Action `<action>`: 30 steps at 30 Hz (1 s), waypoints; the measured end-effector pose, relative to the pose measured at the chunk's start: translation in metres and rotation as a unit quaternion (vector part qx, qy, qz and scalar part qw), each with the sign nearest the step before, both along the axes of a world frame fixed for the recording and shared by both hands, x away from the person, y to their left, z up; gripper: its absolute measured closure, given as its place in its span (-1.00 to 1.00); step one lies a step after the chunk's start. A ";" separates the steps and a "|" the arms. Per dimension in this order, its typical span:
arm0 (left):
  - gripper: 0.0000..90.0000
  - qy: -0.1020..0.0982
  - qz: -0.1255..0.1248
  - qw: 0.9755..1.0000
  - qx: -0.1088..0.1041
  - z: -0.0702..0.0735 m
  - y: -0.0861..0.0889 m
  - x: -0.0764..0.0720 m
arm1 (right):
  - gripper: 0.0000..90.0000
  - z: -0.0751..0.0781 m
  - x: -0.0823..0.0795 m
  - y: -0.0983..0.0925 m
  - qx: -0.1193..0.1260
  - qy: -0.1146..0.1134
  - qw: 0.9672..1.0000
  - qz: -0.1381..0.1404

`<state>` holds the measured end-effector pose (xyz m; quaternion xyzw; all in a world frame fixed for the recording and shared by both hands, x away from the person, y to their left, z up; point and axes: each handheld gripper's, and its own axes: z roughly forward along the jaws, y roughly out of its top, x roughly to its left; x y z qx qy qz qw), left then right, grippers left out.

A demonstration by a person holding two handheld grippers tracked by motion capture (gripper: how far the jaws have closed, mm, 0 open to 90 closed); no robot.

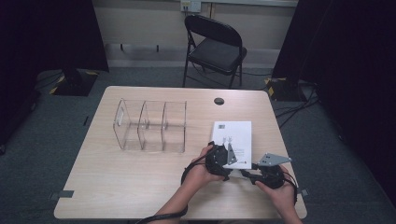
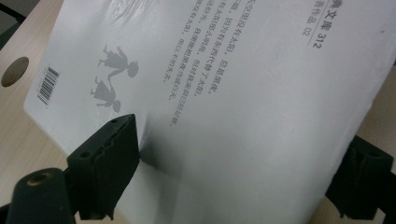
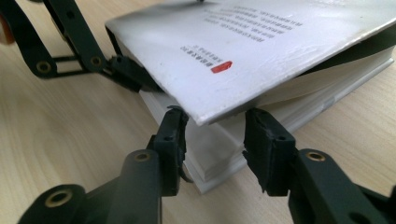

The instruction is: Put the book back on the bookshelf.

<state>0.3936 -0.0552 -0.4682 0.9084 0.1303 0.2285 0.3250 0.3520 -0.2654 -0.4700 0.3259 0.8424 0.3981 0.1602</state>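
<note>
The left gripper (image 1: 227,164) has one finger (image 2: 112,158) lying on top of the white cover of the book (image 1: 232,137) and the other finger (image 2: 362,179) past the book's edge, so the cover sits between them; whether the pads press on it cannot be told. The right gripper (image 1: 246,174) has its fingers (image 3: 175,140) set apart on either side of the book's near corner, under the lifted cover and beside the page block; whether they pinch anything cannot be told. In the right gripper view, the left gripper's finger sits at the book's edge at about ten o'clock.

The book lies on the table (image 1: 140,186), right of centre, its cover raised a little off the pages at the near corner. A hand holds each gripper at the near edge of the table.

At about ten o'clock from the book, well apart from it, stands a clear plastic organizer (image 1: 149,126) with three compartments side by side, with nothing seen inside them. A dark round hole (image 1: 219,101) sits in the table at about twelve o'clock from the book. Beyond the table stands a black folding chair (image 1: 215,49).
</note>
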 end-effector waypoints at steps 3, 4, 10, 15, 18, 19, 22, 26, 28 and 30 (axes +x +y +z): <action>-0.67 -0.002 -0.002 1.000 0.002 0.000 0.001 -0.001 | 0.23 -0.004 0.000 0.001 -0.027 0.011 1.000 -0.007; -0.65 0.000 -0.003 1.000 0.002 0.001 0.001 -0.002 | 0.24 -0.005 0.000 -0.001 -0.030 0.013 0.999 -0.010; -0.62 0.003 -0.004 1.000 0.011 0.003 0.002 -0.002 | 0.26 -0.007 0.002 -0.007 -0.004 0.020 0.999 -0.025; -0.61 0.003 -0.005 1.000 0.014 0.003 0.002 -0.002 | 0.28 -0.005 0.007 -0.004 0.004 0.015 0.999 -0.031; -0.61 0.004 -0.007 1.000 0.017 0.004 0.001 -0.001 | 0.27 -0.006 0.008 -0.002 0.001 0.013 1.000 -0.028; -0.61 0.004 -0.006 1.000 0.017 0.004 0.001 -0.001 | 0.27 -0.006 0.008 -0.002 0.000 0.012 0.999 -0.029; -0.62 0.005 -0.005 1.000 0.012 0.004 0.002 -0.002 | 0.28 -0.005 0.006 -0.001 0.001 0.005 0.999 -0.032; -0.67 0.005 -0.012 1.000 -0.012 0.002 0.005 -0.001 | 0.29 -0.004 0.006 -0.002 0.016 0.003 0.999 -0.032; -0.69 0.001 -0.016 1.000 -0.009 0.003 0.004 -0.001 | 0.29 -0.003 0.005 -0.002 0.020 0.000 0.999 -0.031; -0.71 0.000 -0.021 1.000 -0.009 0.004 0.001 0.000 | 0.29 -0.001 0.005 -0.002 0.021 0.000 0.999 -0.031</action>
